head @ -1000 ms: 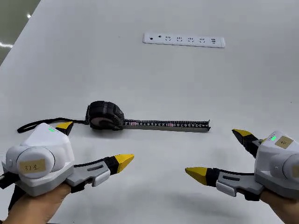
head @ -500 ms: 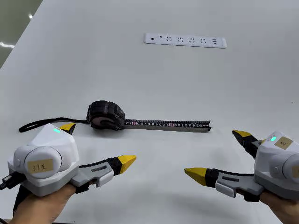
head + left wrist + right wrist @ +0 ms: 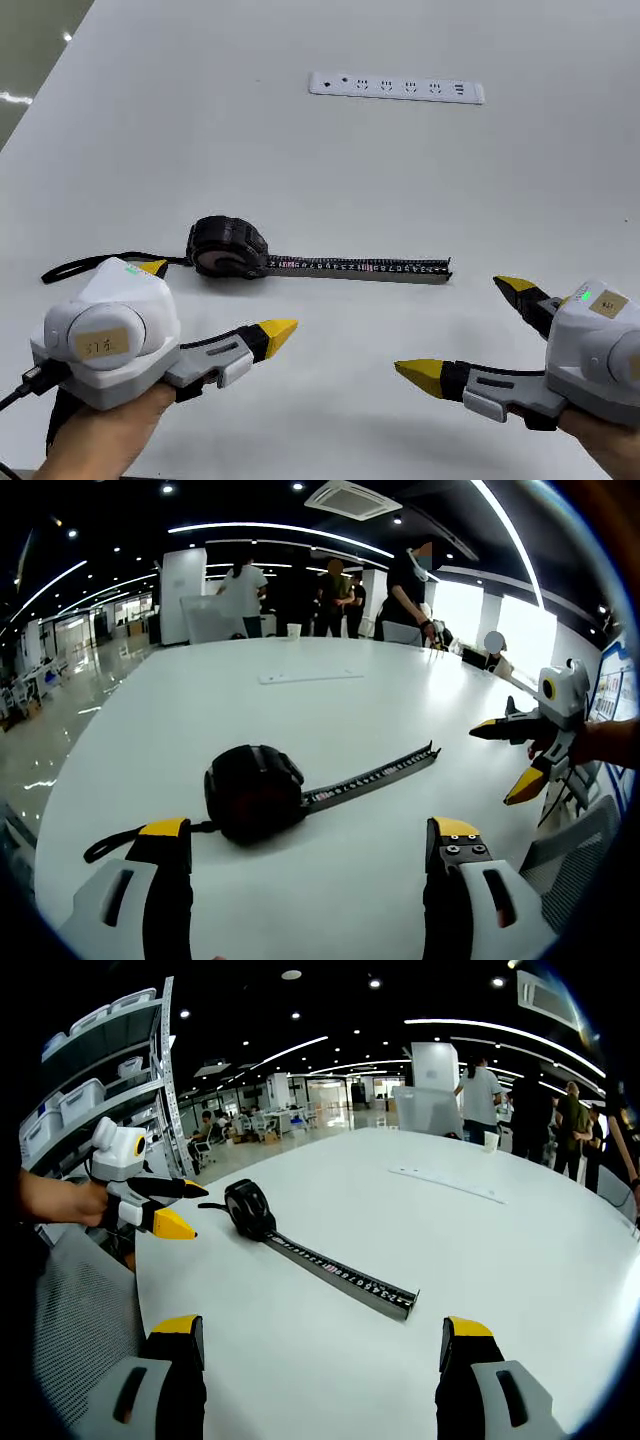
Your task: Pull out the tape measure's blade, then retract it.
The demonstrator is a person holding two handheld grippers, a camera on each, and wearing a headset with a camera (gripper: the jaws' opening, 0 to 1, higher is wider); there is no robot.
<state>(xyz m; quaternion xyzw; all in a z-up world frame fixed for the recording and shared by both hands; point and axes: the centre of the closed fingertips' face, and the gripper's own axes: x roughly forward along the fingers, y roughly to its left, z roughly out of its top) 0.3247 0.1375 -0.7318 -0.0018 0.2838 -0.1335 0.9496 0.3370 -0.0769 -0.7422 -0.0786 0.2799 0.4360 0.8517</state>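
A black tape measure (image 3: 226, 247) lies on the white table (image 3: 330, 170) with its blade (image 3: 360, 268) pulled out to the right, flat on the surface. Its black wrist strap (image 3: 85, 264) trails left. My left gripper (image 3: 215, 299) is open, near and left of the case, touching nothing. My right gripper (image 3: 462, 328) is open too, just right of and nearer than the blade's hooked end (image 3: 446, 268). The left gripper view has the case (image 3: 254, 791) and blade (image 3: 372, 777) ahead of the jaws; the right gripper view has the blade tip (image 3: 400, 1302) and case (image 3: 247, 1208).
A white power strip (image 3: 396, 87) lies at the far side of the table. In the gripper views, several people (image 3: 336, 592) stand beyond the far edge, and shelving with bins (image 3: 95, 1055) stands to one side.
My left gripper has shifted slightly right and forward toward the tape measure. The tape measure, its blade and the right gripper have stayed put.
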